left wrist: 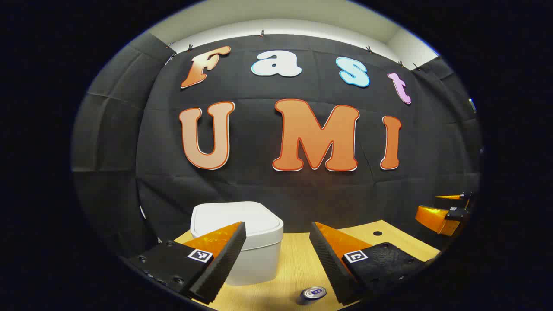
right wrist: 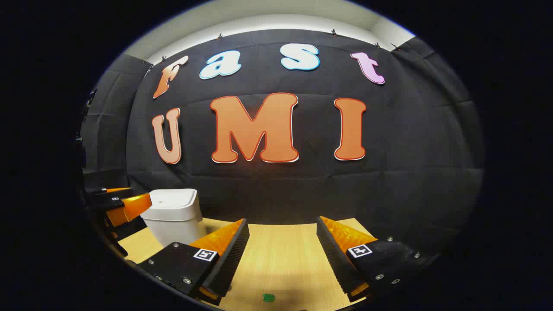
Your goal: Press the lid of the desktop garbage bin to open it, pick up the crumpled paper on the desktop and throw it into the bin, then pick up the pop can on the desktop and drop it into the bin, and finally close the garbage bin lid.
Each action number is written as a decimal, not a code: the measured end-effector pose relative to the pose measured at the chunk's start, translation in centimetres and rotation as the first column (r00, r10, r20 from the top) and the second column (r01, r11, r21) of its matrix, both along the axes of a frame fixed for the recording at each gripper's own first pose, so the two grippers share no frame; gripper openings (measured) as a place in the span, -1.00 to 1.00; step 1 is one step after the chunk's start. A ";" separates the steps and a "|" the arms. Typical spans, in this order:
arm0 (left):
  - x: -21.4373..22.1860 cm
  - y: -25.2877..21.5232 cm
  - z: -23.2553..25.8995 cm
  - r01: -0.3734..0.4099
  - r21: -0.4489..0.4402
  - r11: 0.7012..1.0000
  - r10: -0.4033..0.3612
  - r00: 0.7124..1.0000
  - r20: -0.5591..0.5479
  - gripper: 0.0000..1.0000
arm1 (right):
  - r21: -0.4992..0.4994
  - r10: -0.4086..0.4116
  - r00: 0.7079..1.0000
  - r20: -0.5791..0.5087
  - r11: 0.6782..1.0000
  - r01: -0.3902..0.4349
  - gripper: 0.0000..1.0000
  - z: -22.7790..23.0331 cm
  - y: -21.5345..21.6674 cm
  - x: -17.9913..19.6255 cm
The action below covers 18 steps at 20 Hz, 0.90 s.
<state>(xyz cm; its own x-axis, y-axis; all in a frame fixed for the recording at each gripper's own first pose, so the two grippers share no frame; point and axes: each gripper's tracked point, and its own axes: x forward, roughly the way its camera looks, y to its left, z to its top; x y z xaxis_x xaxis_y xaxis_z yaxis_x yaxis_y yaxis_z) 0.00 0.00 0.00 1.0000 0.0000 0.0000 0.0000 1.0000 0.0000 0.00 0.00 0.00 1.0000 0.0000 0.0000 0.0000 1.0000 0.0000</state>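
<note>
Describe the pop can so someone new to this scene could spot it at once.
Start at the wooden table before the black cloth wall. In the left gripper view, the white bin stands on it, lid shut. The pop can stands nearer the camera, to the bin's right: small, round and shiny metal.

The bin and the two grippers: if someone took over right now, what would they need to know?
Left gripper: open, holding nothing, above the wooden table.
Right gripper: open, holding nothing.
Garbage bin: white, lid shut, standing on the table just beyond the left gripper's fingers.
Pop can: upright on the table, below the left gripper.
Crumpled paper: I cannot make it out; a small green thing lies low in the right gripper view, too small to tell.
Done: nothing that can be seen.
Left: press the lid open, paper in, can in, close the lid.
</note>
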 end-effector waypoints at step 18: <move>0.9 1.9 -1.4 0.001 -0.078 0.997 -0.005 0.999 -0.044 0.89 | -0.002 0.065 0.995 -0.078 0.998 -0.066 0.88 -1.0 3.0 0.5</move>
<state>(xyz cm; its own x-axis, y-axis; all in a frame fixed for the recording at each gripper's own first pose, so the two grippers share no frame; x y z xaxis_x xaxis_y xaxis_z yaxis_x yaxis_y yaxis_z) 0.91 1.91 -1.41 0.9990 -0.0047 -0.0439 0.0013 0.9970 -0.0780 0.54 2.99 -1.05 0.9948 0.0654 -0.0778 -0.0657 0.9978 -0.0018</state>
